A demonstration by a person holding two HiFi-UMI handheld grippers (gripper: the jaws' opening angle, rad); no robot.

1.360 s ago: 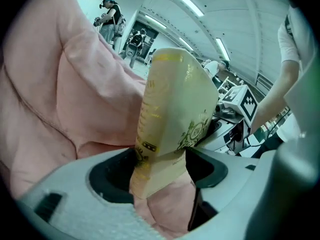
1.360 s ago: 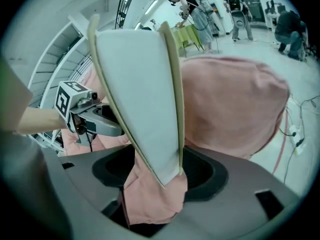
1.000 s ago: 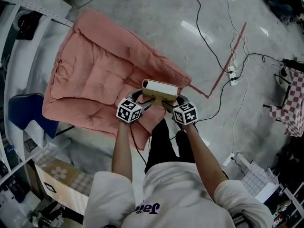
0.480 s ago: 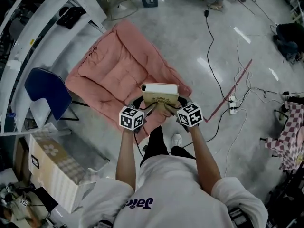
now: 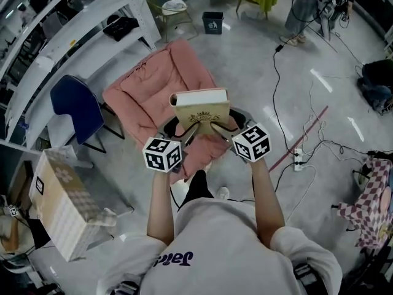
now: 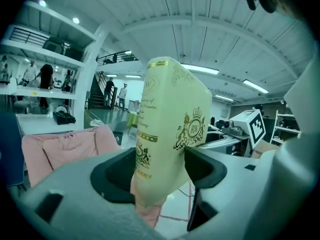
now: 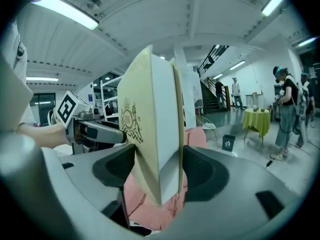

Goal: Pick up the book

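1. The book (image 5: 201, 110) is a cream hardcover with gold crest print. It is held up in the air in front of your chest, clear of everything below. Its cover faces up toward the head view and its white page block shows along the far edge.
2. Your left tongs (image 5: 190, 129) pinch the book at its near left part. In the left gripper view the dark pads press against both sides of the book (image 6: 165, 129), one on the spine side and one on the crest side.
3. Your right tongs (image 5: 216, 128) pinch the near right part. In the right gripper view the book (image 7: 150, 124) stands edge-on between the pads, with white pages sandwiched between cream covers.
4. A black-and-white marker cube (image 5: 163, 154) sits on each gripper, just ahead of your hands.
5. Below the book, a pink cushion (image 5: 161, 94) lies on the glossy grey floor (image 5: 258, 66).
6. Left of the cushion stands a blue chair (image 5: 72, 106). A cardboard box (image 5: 58, 211) sits nearer you on the left, and white shelving (image 5: 55, 35) runs along the upper left.
7. A small dark bin (image 5: 212, 22) stands beyond the cushion, and black cables (image 5: 281, 112) trail across the floor on your right.
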